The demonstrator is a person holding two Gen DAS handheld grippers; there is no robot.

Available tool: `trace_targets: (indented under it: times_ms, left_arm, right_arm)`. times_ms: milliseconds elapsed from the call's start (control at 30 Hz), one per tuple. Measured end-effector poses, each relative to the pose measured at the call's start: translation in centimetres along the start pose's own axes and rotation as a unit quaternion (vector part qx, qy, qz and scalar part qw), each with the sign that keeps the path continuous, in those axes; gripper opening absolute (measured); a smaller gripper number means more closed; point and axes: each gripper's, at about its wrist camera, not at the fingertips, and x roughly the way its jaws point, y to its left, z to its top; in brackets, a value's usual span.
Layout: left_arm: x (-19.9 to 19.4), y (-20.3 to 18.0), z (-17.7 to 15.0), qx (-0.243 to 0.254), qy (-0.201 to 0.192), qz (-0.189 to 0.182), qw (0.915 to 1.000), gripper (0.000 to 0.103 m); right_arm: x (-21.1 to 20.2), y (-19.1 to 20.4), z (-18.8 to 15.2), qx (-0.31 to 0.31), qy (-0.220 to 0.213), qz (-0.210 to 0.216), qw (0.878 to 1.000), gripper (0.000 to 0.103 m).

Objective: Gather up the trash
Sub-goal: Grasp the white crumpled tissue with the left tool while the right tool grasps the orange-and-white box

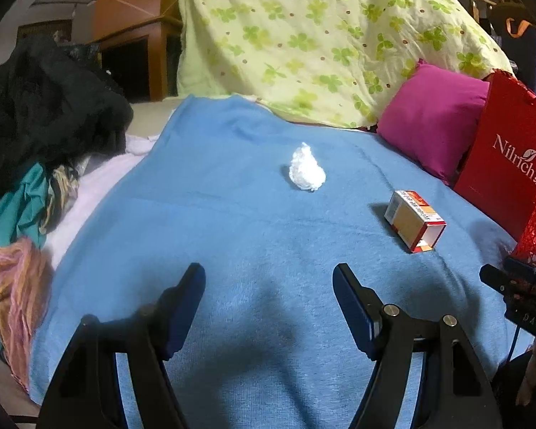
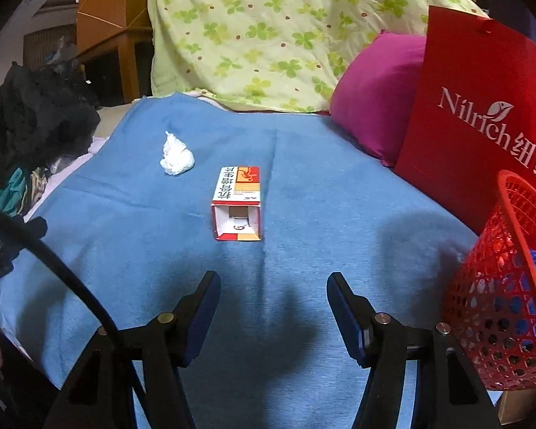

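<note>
A crumpled white tissue (image 1: 306,169) lies on the blue blanket (image 1: 232,221), ahead of my left gripper (image 1: 269,273), which stands open with nothing between its fingers. A small red and white carton (image 1: 414,225) with one end open lies to the right of the tissue. In the right wrist view the carton (image 2: 237,202) lies straight ahead of my right gripper (image 2: 273,280), open end toward it, and the tissue (image 2: 177,157) sits further back to the left. The right gripper is open and empty. A red mesh basket (image 2: 507,286) stands at the right.
A red paper bag (image 2: 482,114) and a magenta cushion (image 2: 375,96) stand at the right back. A green-patterned quilt (image 1: 321,35) is heaped behind the blanket. Dark and coloured clothes (image 1: 35,125) are piled along the left edge. Blue items show inside the basket.
</note>
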Motion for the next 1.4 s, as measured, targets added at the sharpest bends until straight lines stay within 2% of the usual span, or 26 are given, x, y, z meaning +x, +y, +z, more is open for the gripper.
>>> trace_targets:
  times_ms: [67, 267, 567, 667, 767, 900, 1033, 1167, 1300, 1400]
  left_arm:
    - [1.0, 0.4, -0.1, -0.013, 0.021, 0.001, 0.9997, 0.074]
    - [2.7, 1.4, -0.1, -0.053, 0.049, -0.016, 0.9972, 0.074]
    - [6.6, 2.4, 1.4, -0.078, 0.083, 0.003, 0.9935, 0.074]
    - [7.9, 2.3, 2.8, -0.068, 0.078, 0.014, 0.9946, 0.074]
    - [9.5, 1.9, 4.8, -0.047, 0.055, 0.023, 0.9971, 0.074]
    - [11.8, 1.0, 7.0, -0.022, 0.037, 0.012, 0.999, 0.074]
    - [14.9, -0.5, 8.9, 0.008, 0.019, 0.001, 0.9998, 0.074]
    - [17.9, -1.8, 10.6, 0.004, 0.019, -0.023, 0.9995, 0.074]
    - [20.6, -2.8, 11.9, -0.012, 0.034, -0.032, 0.9989, 0.074]
    - [22.2, -3.8, 12.4, -0.003, 0.046, -0.036, 0.9983, 0.077]
  right_arm:
    - [0.4, 0.1, 0.1, 0.0, 0.003, 0.004, 1.0, 0.066]
    - [1.9, 0.3, 1.1, 0.009, 0.007, 0.021, 1.0, 0.066]
    - [4.4, -1.3, 4.1, 0.055, -0.013, 0.052, 0.997, 0.066]
    - [5.2, -2.1, 5.1, 0.081, -0.015, 0.072, 0.994, 0.066]
    - [5.8, -2.4, 5.9, 0.096, -0.02, 0.086, 0.991, 0.066]
    - [7.0, -1.9, 7.0, 0.098, -0.015, 0.107, 0.989, 0.068]
    - [8.4, -1.0, 7.5, 0.086, 0.007, 0.101, 0.991, 0.068]
    - [9.1, -1.0, 7.8, 0.093, 0.014, 0.103, 0.99, 0.068]
    - [9.9, -1.4, 8.0, 0.1, 0.024, 0.095, 0.99, 0.068]
    - [10.2, -1.9, 8.1, 0.112, 0.026, 0.099, 0.988, 0.068]
